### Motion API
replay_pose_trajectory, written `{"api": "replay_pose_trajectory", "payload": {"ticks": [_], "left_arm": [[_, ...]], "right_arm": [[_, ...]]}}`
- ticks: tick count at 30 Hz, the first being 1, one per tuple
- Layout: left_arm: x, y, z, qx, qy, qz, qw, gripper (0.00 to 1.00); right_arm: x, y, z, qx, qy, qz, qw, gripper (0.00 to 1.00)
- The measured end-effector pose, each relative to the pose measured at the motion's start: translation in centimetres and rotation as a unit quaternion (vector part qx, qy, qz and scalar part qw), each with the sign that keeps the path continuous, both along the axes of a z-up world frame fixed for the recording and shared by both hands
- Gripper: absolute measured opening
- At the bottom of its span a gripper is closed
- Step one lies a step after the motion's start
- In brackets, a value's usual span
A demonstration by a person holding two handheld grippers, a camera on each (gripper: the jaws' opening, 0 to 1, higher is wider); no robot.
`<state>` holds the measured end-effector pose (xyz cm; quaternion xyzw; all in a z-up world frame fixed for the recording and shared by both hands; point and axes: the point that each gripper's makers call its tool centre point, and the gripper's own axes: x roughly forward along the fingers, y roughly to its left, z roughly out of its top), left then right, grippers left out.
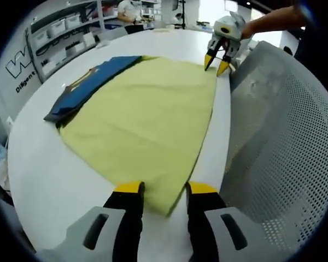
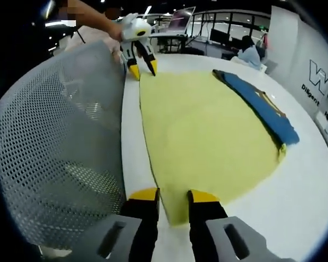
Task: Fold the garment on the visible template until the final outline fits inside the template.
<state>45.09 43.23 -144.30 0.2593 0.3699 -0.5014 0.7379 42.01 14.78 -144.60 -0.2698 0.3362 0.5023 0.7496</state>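
White bench (image 1: 38, 180): yellow template (image 1: 147, 120) spread flat. Blue garment (image 1: 90, 82) folded, lying along template's far edge, partly overhanging it. Mesh chair back (image 1: 284, 153) beside near edge. Left gripper (image 1: 164, 191), right gripper (image 2: 172, 195): fingers parted, straddling template's near corners, holding nothing. Risk: lifting template drags garment off, outline fit lost.

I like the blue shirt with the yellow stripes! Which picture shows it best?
The right gripper view: the blue shirt lies long and unhidden on the yellow cloth's far edge. The left gripper view shows the shirt too, but more squashed sideways.
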Motion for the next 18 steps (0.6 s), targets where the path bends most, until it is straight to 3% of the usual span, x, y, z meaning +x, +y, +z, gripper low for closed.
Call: {"api": "replay_pose_trajectory", "payload": {"ticks": [4, 8, 12, 15, 18], "left_arm": [[-0.1, 0.3, 0.0, -0.003, -0.001, 0.003, 1.0, 0.21], [-0.1, 0.7, -0.1, 0.002, -0.001, 0.004, 1.0, 0.05], [0.2, 0.9, -0.1, 0.007, 0.004, 0.006, 0.9999, 0.01], [0.2, 1.1, 0.0, 0.006, 0.037, 0.048, 0.9981, 0.01], [0.5, 1.2, 0.7, -0.002, 0.039, 0.05, 0.998, 0.01]], "right_arm": [[0.3, -0.2, 0.0, -0.009, -0.011, -0.001, 0.9999, 0.01], [0.5, -0.2, 0.1, -0.011, -0.012, -0.008, 0.9998, 0.0], [0.5, -0.3, 0.1, -0.018, -0.011, -0.008, 0.9998, 0.0], [0.5, -0.1, 0.6, -0.017, -0.009, -0.008, 0.9998, 0.0], [0.5, 0.1, 1.4, -0.015, -0.012, -0.006, 0.9998, 0.0]]}}
